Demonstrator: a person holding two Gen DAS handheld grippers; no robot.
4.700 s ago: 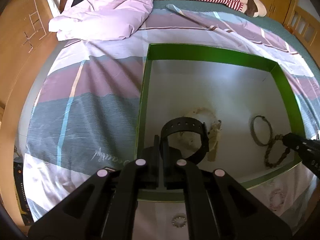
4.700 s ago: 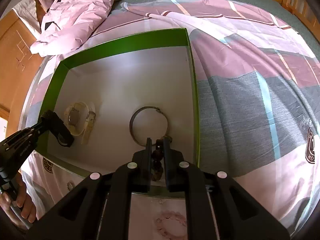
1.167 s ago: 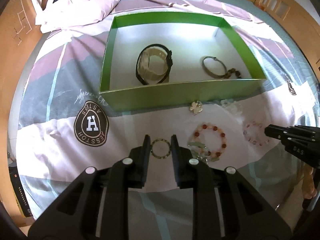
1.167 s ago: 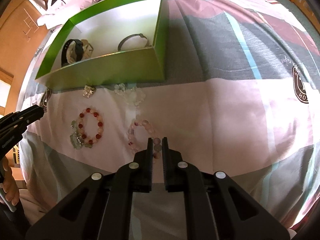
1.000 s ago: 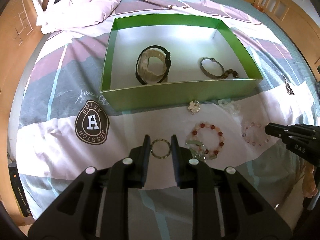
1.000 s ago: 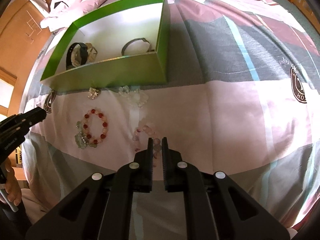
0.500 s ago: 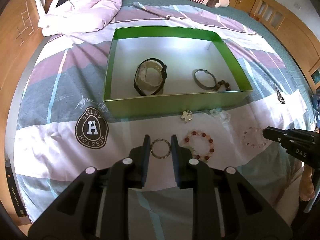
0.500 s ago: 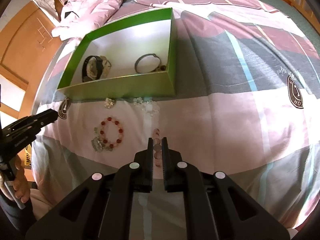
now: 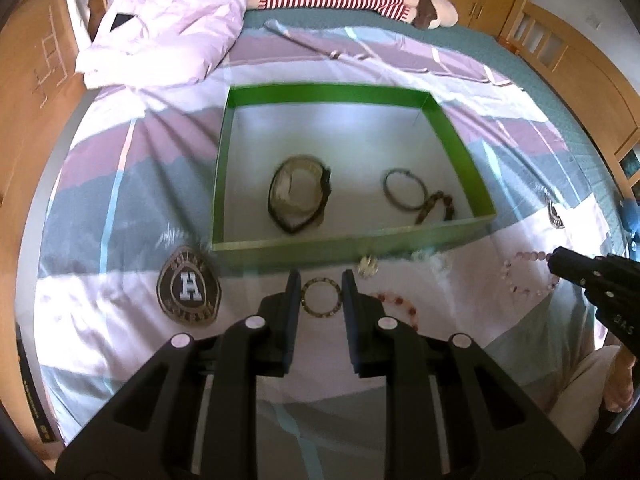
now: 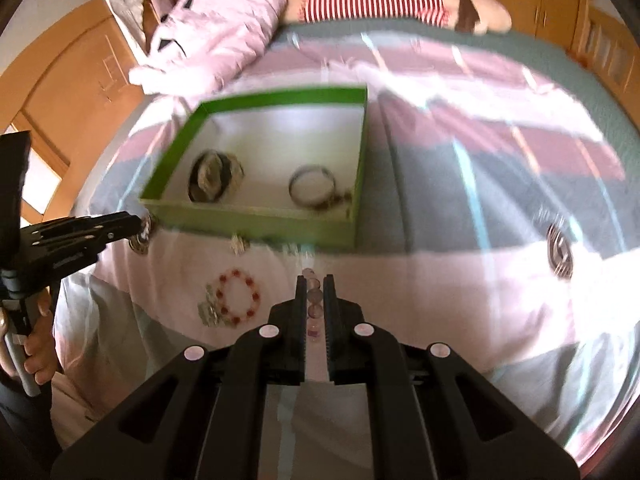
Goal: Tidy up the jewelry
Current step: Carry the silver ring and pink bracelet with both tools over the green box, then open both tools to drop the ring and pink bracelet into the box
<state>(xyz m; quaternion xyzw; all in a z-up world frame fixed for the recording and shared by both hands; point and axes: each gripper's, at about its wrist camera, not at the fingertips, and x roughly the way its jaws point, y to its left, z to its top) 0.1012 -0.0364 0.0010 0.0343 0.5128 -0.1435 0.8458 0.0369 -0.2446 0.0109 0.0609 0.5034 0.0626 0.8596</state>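
Box (image 9: pixel 224 168) holds watches (image 9: pixel 299 196), bangle (image 9: pixel 403 189) and dark bead bracelet (image 9: pixel 436 205).

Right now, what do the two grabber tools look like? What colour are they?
Both are matte black plastic. The left tool has two flat, straight fingers on angular arms with cut-out holes, and round silver studs along the top. The right tool matches, with ribbed inner faces. Its side shows small pale lettering and screw holes. A bare hand grips a silvery handle.
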